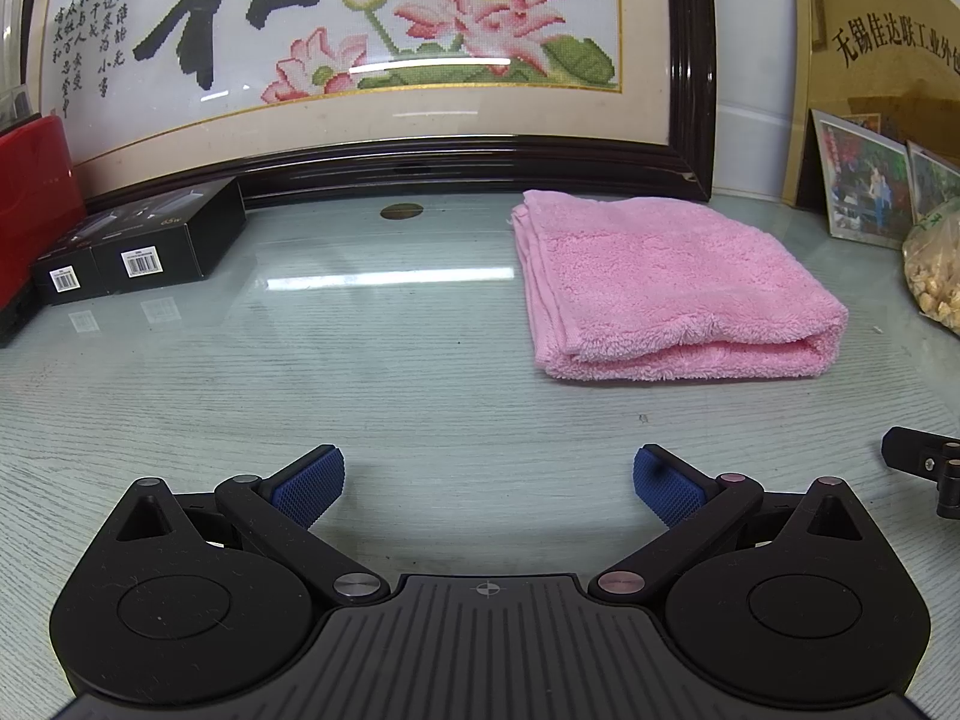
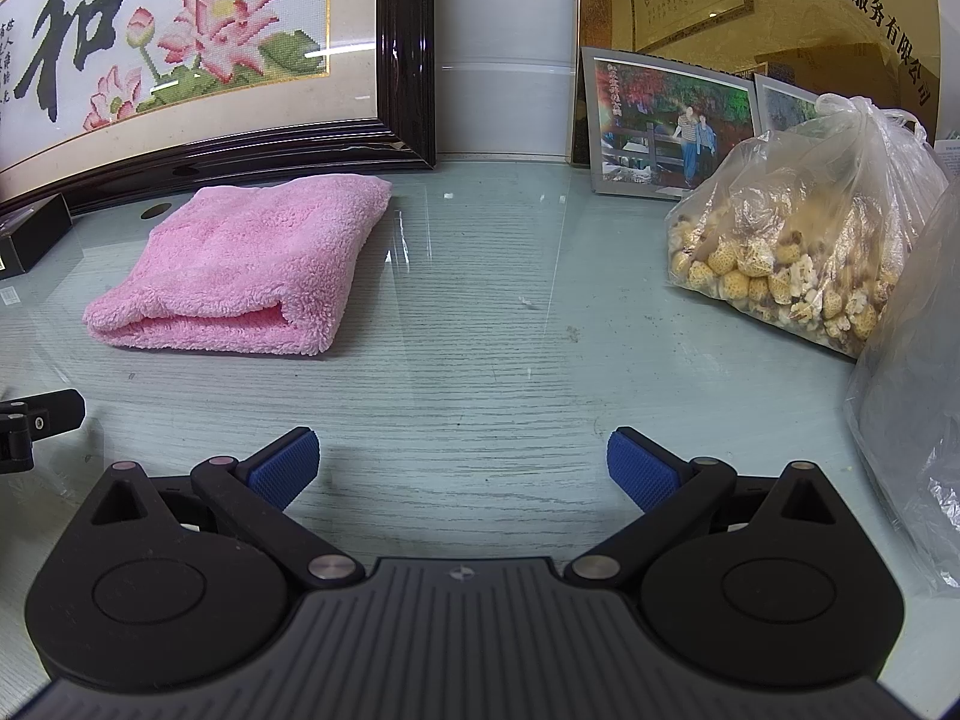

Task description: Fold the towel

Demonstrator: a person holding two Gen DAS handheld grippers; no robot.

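Note:
A pink towel [image 1: 666,288] lies folded into a thick square on the glass-topped table [image 1: 360,360], its rounded fold facing me. It also shows in the right wrist view [image 2: 252,264] at the left. My left gripper [image 1: 489,483] is open and empty, low over the table, short of the towel and to its left. My right gripper [image 2: 462,468] is open and empty, short of the towel and to its right. Part of the right gripper shows at the right edge of the left wrist view [image 1: 924,462].
A large framed lotus embroidery [image 1: 372,60] leans against the back wall. Black boxes [image 1: 144,246] and a red case [image 1: 30,204] stand at the left. Framed photos [image 2: 666,126] and a plastic bag of yellowish pieces [image 2: 792,246] stand at the right, with another plastic bag [image 2: 912,390] nearer.

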